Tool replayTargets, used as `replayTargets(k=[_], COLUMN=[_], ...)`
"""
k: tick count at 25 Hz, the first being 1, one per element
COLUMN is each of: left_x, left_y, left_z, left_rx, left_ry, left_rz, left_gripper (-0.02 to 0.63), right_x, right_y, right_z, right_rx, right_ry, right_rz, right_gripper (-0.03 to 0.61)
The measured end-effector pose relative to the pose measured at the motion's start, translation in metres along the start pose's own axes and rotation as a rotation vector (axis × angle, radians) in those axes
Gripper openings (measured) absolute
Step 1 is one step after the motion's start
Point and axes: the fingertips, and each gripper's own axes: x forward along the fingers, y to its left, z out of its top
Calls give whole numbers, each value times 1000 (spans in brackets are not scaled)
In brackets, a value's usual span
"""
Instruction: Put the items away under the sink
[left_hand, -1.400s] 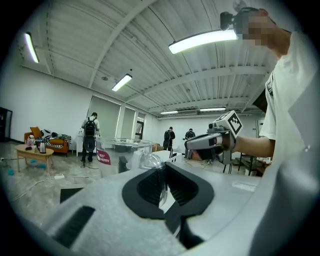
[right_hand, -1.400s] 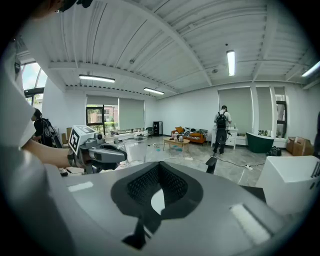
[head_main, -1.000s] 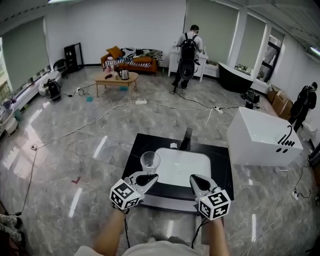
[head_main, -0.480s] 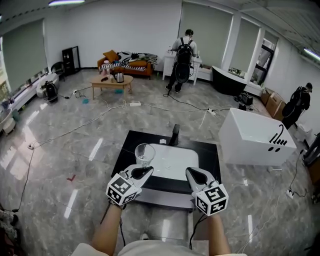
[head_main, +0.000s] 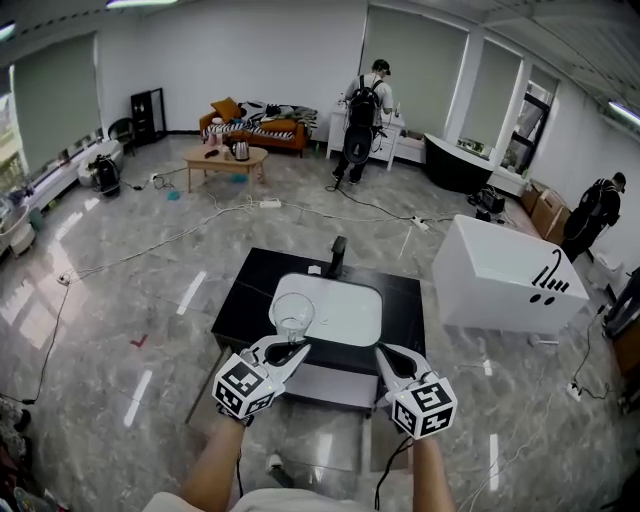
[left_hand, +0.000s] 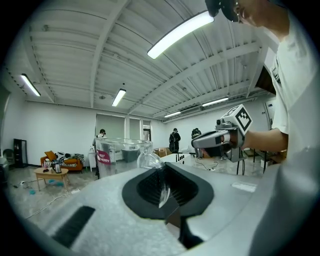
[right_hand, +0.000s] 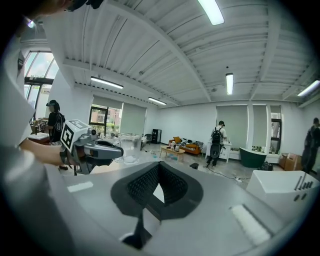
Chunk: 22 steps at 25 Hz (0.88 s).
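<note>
My left gripper (head_main: 297, 351) is shut on the wall of a clear drinking glass (head_main: 293, 317), which stands upright just past its fingertips. In the left gripper view the glass (left_hand: 123, 154) rises ahead of the closed jaws, its rim pinched between the black pads (left_hand: 150, 186). The right gripper (head_main: 389, 357) hovers alongside with its jaws together and nothing in them; it also shows in the left gripper view (left_hand: 216, 143). Both grippers hang before the front edge of a black-topped sink cabinet (head_main: 238, 300) with a white basin (head_main: 345, 312) and a dark faucet (head_main: 337, 256). The right gripper view shows the left gripper (right_hand: 95, 149) and the glass (right_hand: 129, 148).
A white bathtub (head_main: 500, 285) stands to the right of the cabinet. Cables (head_main: 200, 232) trail over the glossy grey floor. Further back are a wooden coffee table (head_main: 226, 157), a sofa (head_main: 255, 124), and a person with a backpack (head_main: 361, 108). Another person (head_main: 590, 212) stands far right.
Both grippers and my viewpoint have backed away from the sink cabinet, which now lies further ahead. The glass has come along in the left gripper, still upright.
</note>
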Motion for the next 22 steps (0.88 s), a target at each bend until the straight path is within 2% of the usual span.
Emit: replayTargets(k=[12, 16, 22], left_x=[-12, -9, -7], left_y=[-60, -76, -92], left_z=[-10, -9, -16], left_rx=[6, -41, -32], left_ry=[13, -18, -12], left_rz=[-15, -24, -33], left_gripper=[8, 9, 8], right_x=[-53, -65, -74], right_y=[5, 6, 4], right_z=[-13, -20, -38], right_rx=[2, -4, 31], right_ry=[-3, 10, 23], right_rz=[-20, -26, -42], right_gripper=[6, 6, 6])
